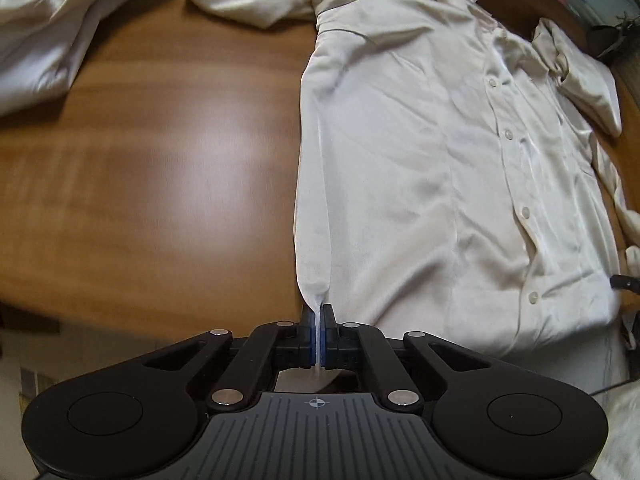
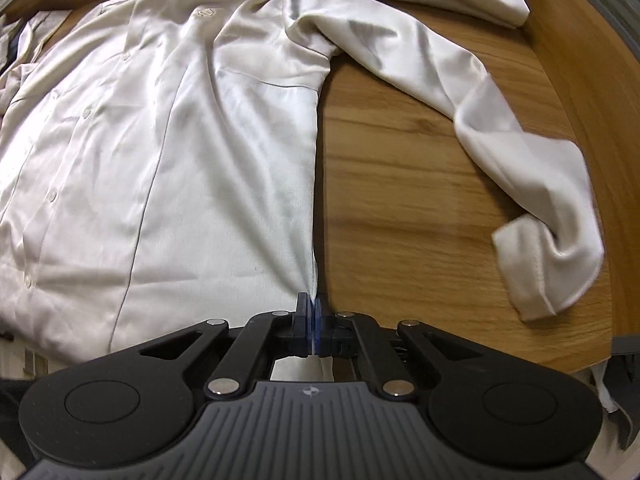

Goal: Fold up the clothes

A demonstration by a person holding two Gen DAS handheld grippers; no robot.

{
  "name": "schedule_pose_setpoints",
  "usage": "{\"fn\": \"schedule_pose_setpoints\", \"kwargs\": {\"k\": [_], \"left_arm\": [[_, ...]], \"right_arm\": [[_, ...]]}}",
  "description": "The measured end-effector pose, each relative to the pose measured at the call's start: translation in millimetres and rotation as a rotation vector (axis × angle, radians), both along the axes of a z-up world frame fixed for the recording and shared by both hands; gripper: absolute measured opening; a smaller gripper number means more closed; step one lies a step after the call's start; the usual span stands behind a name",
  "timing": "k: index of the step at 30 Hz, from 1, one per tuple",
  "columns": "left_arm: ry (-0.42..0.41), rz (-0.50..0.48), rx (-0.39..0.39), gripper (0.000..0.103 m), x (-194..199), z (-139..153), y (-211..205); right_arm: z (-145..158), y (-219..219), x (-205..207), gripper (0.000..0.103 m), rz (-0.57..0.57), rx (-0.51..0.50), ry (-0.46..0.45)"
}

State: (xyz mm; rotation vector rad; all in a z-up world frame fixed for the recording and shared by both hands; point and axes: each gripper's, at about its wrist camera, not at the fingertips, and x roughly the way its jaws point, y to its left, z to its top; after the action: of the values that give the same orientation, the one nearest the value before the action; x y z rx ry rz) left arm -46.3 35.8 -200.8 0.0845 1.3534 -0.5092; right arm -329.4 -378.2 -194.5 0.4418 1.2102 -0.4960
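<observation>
Left wrist view: the left hand-held gripper is pinched on the hem corner of a cream button-front shirt, spread face-up on the wooden counter; a second pale garment lies apart. Right wrist view: the right hand-held gripper pinches the opposite hem corner beside the loose sleeve. The cloth looks light, limp and slippery; seams and corners likely offer the surest hold.
</observation>
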Motion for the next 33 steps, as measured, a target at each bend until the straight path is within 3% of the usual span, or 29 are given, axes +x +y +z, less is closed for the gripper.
{"fn": "schedule_pose_setpoints", "kwargs": {"k": [6,7,8,10,14,22,27,31,33], "left_arm": [[0.002,0.119,0.023,0.006,-28,0,10],[-0.01,0.133,0.025,0.011,-28,2,11],[-0.026,0.144,0.033,0.022,-28,6,11],[-0.068,0.151,0.038,0.034,-24,18,10],[-0.153,0.125,0.018,0.043,-3,43,-1],[-0.279,0.009,0.014,0.046,78,62,-51],[-0.304,-0.043,-0.004,0.046,136,66,-86],[-0.33,-0.104,-0.018,0.056,174,64,-112],[-0.339,-0.137,-0.017,0.057,192,60,-126]], "right_arm": [[-4,1,-12,0.002,0.089,0.025,0.042],[-4,0,-11,0.002,0.104,0.028,0.054],[-3,-1,-9,0.003,0.115,0.032,0.065],[6,-5,-5,0.011,0.13,0.029,0.067],[35,-15,16,0.023,0.19,0.004,0.022],[82,-42,108,0.024,0.232,-0.052,-0.116],[101,-52,178,0.024,0.273,-0.077,-0.176],[110,-56,237,0.024,0.332,-0.078,-0.212],[111,-56,266,0.026,0.365,-0.074,-0.219]]}}
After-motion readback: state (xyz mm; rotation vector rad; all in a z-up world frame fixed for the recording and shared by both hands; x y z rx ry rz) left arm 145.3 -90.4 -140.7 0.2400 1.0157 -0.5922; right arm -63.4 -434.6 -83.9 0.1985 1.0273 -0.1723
